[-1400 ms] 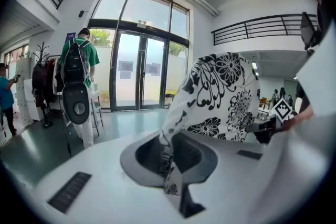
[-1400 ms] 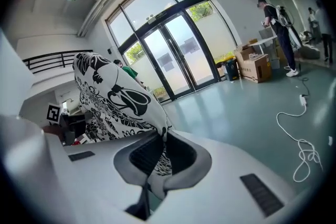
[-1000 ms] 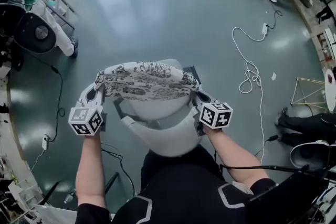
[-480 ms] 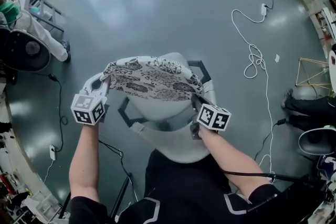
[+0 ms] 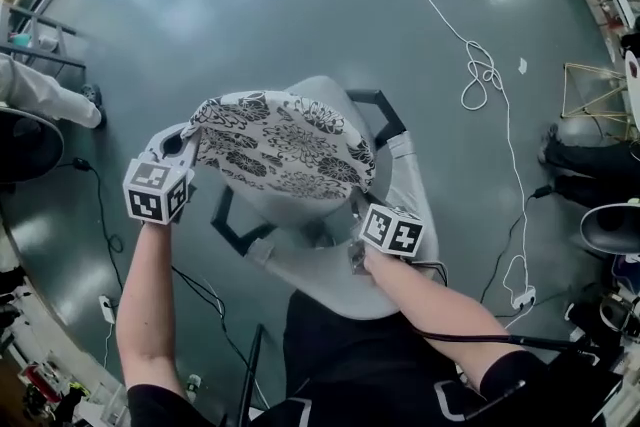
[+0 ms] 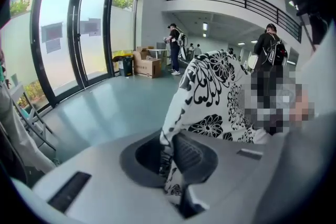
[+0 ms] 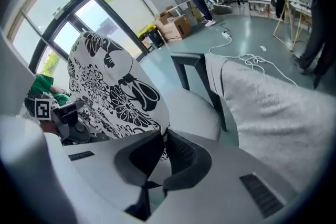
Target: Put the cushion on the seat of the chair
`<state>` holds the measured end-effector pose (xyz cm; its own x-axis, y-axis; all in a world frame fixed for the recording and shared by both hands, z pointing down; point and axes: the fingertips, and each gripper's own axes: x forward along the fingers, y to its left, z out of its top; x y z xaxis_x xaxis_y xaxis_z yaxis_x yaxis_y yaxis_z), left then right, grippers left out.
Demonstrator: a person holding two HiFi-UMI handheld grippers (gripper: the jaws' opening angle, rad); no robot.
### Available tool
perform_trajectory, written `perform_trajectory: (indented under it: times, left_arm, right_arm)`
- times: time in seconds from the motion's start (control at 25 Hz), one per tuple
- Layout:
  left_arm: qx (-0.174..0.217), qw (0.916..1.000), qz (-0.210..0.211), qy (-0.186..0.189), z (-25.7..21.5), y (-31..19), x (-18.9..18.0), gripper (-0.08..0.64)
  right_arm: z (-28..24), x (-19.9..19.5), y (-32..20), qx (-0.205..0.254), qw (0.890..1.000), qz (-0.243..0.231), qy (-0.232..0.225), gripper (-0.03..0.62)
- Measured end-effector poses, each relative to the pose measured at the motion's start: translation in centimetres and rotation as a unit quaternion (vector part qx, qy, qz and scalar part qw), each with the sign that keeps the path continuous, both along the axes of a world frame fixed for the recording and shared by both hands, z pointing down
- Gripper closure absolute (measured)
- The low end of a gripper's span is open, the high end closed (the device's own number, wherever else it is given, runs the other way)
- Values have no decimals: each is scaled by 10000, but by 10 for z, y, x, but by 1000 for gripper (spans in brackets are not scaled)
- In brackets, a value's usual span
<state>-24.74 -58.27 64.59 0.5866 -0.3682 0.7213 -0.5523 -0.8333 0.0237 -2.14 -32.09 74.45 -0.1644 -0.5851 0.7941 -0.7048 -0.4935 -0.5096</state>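
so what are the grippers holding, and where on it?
Both hold the cushion: left gripper pinches its left edge, right gripper its right edge.

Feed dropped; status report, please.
Both shut: left hand-held gripper, right hand-held gripper, on black-and-white floral fabric cushion. Cushion hangs over grey padded chair seat, not yet laid. Seat bare.

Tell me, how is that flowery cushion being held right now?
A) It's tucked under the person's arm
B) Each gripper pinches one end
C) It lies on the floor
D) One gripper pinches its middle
B: the left gripper and the right gripper each have their jaws closed on an edge of the cushion, stretched between them above the chair.
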Motion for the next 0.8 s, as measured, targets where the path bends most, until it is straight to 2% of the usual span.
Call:
perform_trajectory:
  times: [0.12, 0.28, 0.6, 0.8]
  left_arm:
    - [-196, 9992, 293, -190, 23, -11, 13, 541]
    - [-611, 9953, 683, -302, 54, -22, 39, 541]
    - [-695, 9840, 1423, -815, 99, -37, 67, 541]
    - [-975, 9688, 1841, -1342, 145, -35, 84, 540]
  right_arm:
    - [18, -10, 11, -255, 9984, 392, -320, 571]
    - [39, -14, 22, -521, 9898, 1032, -830, 571]
    - [61, -30, 34, -823, 9856, 1191, -871, 571]
    - [84, -32, 45, -1227, 9776, 1374, -1021, 571]
